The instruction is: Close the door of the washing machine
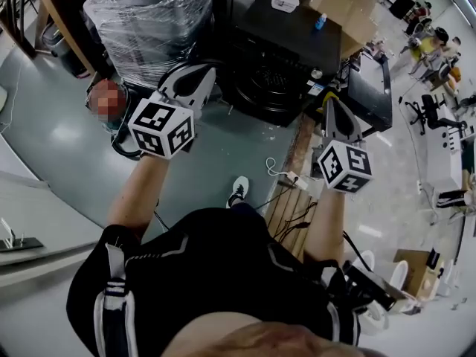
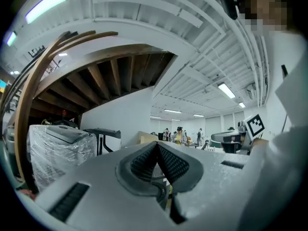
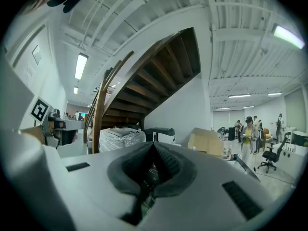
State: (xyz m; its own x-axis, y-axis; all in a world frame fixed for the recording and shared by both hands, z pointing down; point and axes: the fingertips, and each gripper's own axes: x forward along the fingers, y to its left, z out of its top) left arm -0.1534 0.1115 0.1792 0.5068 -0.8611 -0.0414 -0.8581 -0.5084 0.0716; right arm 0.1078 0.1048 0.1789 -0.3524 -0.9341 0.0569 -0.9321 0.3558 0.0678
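Observation:
The washing machine (image 1: pixel 286 47) is a black box straight ahead in the head view, with a round perforated area (image 1: pixel 269 79) on its near side. A dark flat panel (image 1: pixel 370 95) juts out at its right; whether this is the door I cannot tell. My left gripper (image 1: pixel 202 71) is held level toward the machine's left side, jaws shut and empty. My right gripper (image 1: pixel 332 103) points at the gap between machine and panel, also shut and empty. In the left gripper view the gripper (image 2: pixel 157 146) has its pads together; so does the gripper (image 3: pixel 154 146) in the right gripper view, with the machine (image 3: pixel 161 133) beyond it.
A plastic-wrapped appliance (image 1: pixel 149 21) stands left of the machine, under a wooden staircase (image 3: pixel 144 76). Cardboard boxes (image 1: pixel 346 10) sit behind the machine. Wooden boards and cables (image 1: pixel 286 199) lie on the floor by my feet. People and office chairs (image 1: pixel 435 50) are far right.

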